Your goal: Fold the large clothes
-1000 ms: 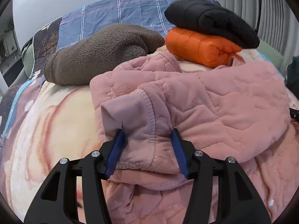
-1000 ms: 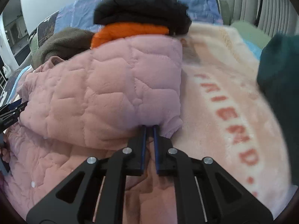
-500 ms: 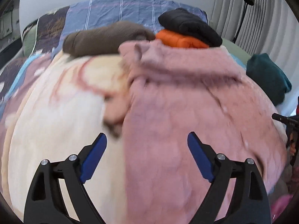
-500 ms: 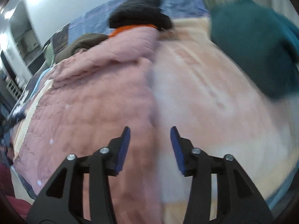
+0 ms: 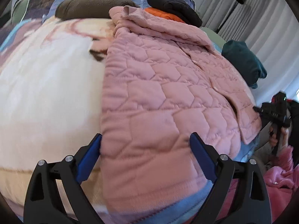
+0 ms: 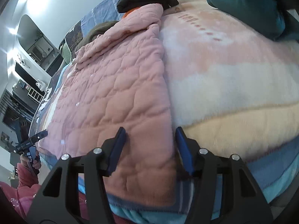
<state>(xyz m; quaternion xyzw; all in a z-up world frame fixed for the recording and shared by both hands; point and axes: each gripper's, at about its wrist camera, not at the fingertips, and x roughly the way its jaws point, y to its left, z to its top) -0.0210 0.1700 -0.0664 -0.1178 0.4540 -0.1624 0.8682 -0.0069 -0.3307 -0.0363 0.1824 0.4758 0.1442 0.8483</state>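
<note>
Your left gripper (image 5: 145,145) has its jaws spread wide, the blue pads apart with nothing clamped between them; they straddle the near left corner of the pink quilted jacket (image 5: 158,97), whose left edge runs just inside the left pad. Your right gripper (image 6: 150,141) likewise shows parted jaws, holding nothing, framing the jacket's near right edge (image 6: 119,85), which falls just inside the right pad. The jacket lies spread flat on the bed, on a cream-and-peach plush blanket (image 5: 46,85), its folded upper portion lying toward the far end. The blanket extends bare to the left of the garment in the left wrist view and to the right of it in the right wrist view (image 6: 224,78), where faint red lettering is visible. Beyond the jacket's far end lie a brown fleece bundle (image 5: 93,7), an orange folded garment (image 5: 164,15) and a black garment (image 5: 173,5) stacked upon it. A dark teal garment (image 5: 243,59) rests at the bed's right side. In each wrist view the opposite gripper appears at the frame's margin, in your hand.
</note>
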